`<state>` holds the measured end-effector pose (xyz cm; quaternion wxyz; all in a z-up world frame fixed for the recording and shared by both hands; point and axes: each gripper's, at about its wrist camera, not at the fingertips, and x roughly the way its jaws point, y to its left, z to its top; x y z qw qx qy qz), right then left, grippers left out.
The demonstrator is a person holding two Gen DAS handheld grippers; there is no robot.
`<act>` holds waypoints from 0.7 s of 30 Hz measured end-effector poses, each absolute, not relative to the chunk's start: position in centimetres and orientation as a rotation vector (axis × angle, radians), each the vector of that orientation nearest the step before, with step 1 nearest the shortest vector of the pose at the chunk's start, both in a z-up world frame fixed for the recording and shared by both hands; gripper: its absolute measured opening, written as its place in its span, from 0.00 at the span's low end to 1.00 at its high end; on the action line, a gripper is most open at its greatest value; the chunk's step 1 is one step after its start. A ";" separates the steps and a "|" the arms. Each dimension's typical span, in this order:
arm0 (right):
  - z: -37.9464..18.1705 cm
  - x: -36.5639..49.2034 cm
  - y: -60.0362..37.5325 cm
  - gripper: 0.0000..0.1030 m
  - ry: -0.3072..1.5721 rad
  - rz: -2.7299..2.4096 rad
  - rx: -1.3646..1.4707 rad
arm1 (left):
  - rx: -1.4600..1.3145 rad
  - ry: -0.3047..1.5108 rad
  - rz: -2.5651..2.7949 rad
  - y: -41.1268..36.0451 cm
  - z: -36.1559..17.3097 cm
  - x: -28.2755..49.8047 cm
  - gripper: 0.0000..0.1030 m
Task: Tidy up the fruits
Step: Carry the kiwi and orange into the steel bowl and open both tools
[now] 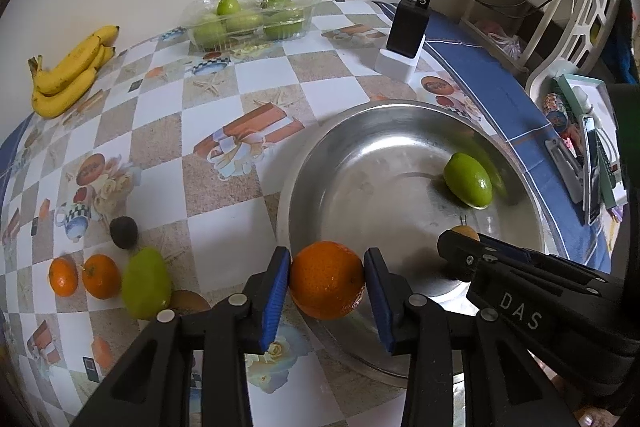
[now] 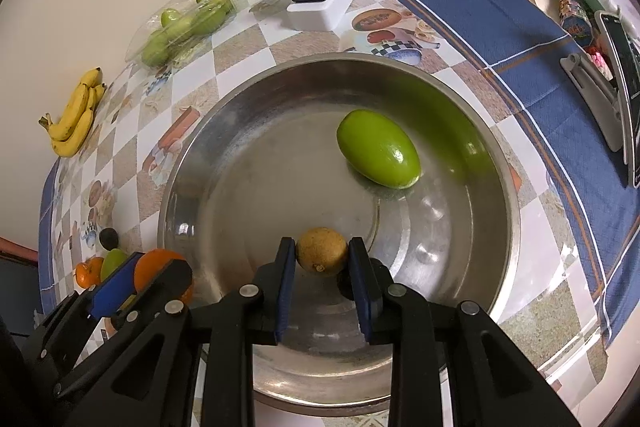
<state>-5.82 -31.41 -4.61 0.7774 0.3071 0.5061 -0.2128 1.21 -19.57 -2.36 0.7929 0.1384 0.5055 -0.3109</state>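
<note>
My left gripper (image 1: 326,281) is shut on an orange (image 1: 326,279) and holds it over the near left rim of the steel bowl (image 1: 304,163). My right gripper (image 2: 322,257) is shut on a small brown round fruit (image 2: 321,254) inside the bowl (image 2: 192,163), above its floor. A green mango (image 2: 378,154) lies in the bowl at the far right; it also shows in the left wrist view (image 1: 467,185). The right gripper shows in the left wrist view (image 1: 460,247), and the left gripper with its orange shows in the right wrist view (image 2: 160,273).
On the table left of the bowl lie two tangerines (image 1: 86,275), a green mango (image 1: 146,283), a dark round fruit (image 1: 124,227) and a brown fruit (image 1: 188,301). Bananas (image 1: 70,73) and a clear tray of green fruit (image 1: 250,17) sit at the back. A black charger (image 1: 408,27) stands behind the bowl.
</note>
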 end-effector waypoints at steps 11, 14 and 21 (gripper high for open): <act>-4.3 -5.7 -31.5 0.29 1.083 -0.465 0.664 | 0.285 1.089 -0.666 -19.3 -2.0 1.5 0.45; -4.0 -5.8 -31.5 0.29 1.070 -0.464 0.660 | 0.274 1.083 -0.666 -19.1 -1.6 1.5 0.45; -3.5 -5.9 -31.4 0.29 1.056 -0.475 0.648 | 0.244 1.087 -0.617 -18.0 -1.3 2.2 0.45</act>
